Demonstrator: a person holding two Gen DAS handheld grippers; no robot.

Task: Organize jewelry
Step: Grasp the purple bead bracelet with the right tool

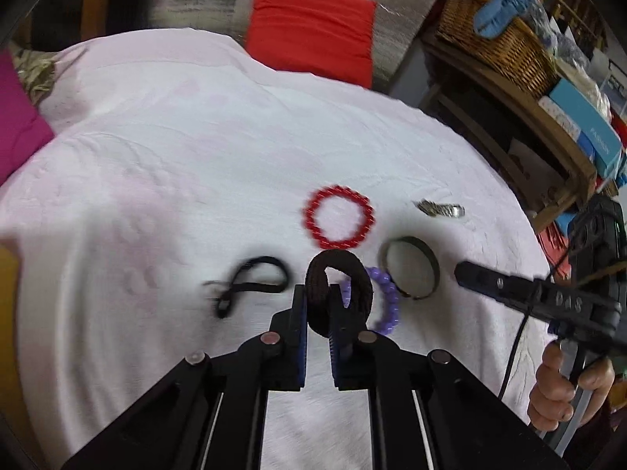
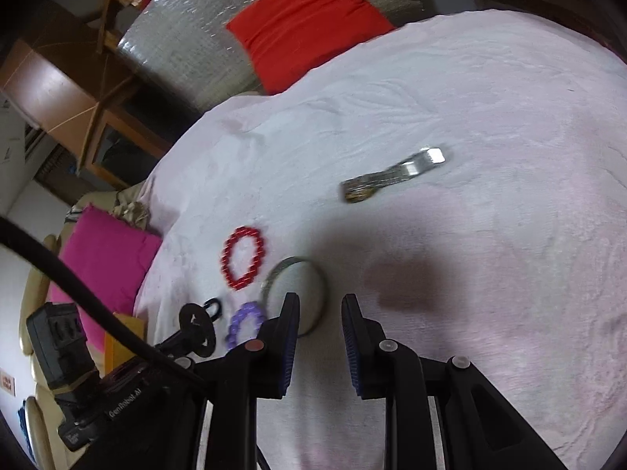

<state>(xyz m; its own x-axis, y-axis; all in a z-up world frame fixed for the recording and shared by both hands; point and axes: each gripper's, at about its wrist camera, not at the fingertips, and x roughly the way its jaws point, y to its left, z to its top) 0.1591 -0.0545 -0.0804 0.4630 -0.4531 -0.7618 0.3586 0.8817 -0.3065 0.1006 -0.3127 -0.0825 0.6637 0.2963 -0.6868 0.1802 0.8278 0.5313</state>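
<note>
Jewelry lies spread on a pale pink cloth [image 1: 164, 164] that covers a rounded surface. The left gripper [image 1: 318, 293] is closed on a dark brown hair tie [image 1: 341, 274], a thick fabric ring pinched between the blue pads and standing upright above the cloth. Just behind the tie and partly hidden by it sits a purple bead bracelet [image 1: 388, 301], lying flat. Beyond that rests a red bead bracelet [image 1: 339, 217], apart from the others. To its right lies a dark bangle [image 1: 409, 270], its near edge touching or just beside the purple beads; which, I cannot tell. Farther right lies a small silver clip-like piece [image 1: 441, 208], blurred. Left of the gripper is a thin black band [image 1: 250, 284], looped and twisted. The right gripper [image 2: 320, 301] hovers over the cloth with its fingers moderately apart and nothing between them; its left finger overlaps the bangle [image 2: 313, 274] in the right wrist view, though contact is unclear. From that side the red bracelet [image 2: 243, 262] and purple bracelet [image 2: 245, 323] sit left of the bangle, and the silver piece [image 2: 394, 174] lies well beyond. A red cushion [image 1: 313, 25] leans at the far edge, a magenta cushion [image 2: 102, 262] sits at the side, and a wicker basket [image 1: 497, 43] stands on a wooden shelf.
</note>
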